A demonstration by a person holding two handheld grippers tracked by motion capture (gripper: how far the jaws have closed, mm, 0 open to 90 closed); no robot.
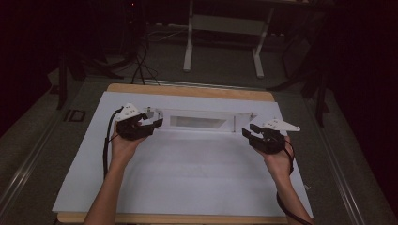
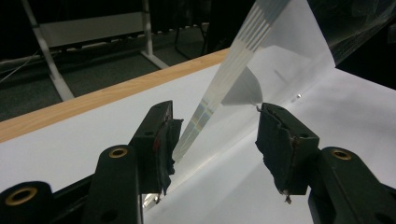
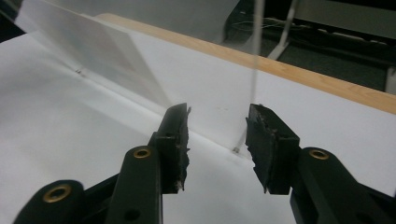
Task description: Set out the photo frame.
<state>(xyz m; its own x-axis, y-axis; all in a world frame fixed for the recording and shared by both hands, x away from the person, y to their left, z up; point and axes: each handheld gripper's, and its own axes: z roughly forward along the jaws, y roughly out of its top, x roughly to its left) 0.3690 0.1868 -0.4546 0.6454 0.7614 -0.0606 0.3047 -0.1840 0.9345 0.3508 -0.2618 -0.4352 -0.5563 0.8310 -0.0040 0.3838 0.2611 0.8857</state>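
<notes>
A long clear acrylic piece (image 1: 197, 122) stands on the white sheet (image 1: 187, 173) at the back of the table. My left gripper (image 1: 155, 123) is at its left end. In the left gripper view the piece's striped edge (image 2: 219, 88) lies against the left pad, and a small corner screw sits at the right pad; the left gripper (image 2: 215, 135) is shut across that end. My right gripper (image 1: 248, 131) is at the right end. Its jaws (image 3: 217, 140) stand open and apart from the clear wall (image 3: 93, 42), with a corner screw (image 3: 236, 150) on the sheet between them.
The white sheet covers a wooden table whose back edge (image 1: 187, 90) runs just behind the clear piece. A white desk frame (image 1: 220, 42) and cables (image 1: 141, 65) stand on the dark floor beyond. Broad bare sheet lies in front of both hands.
</notes>
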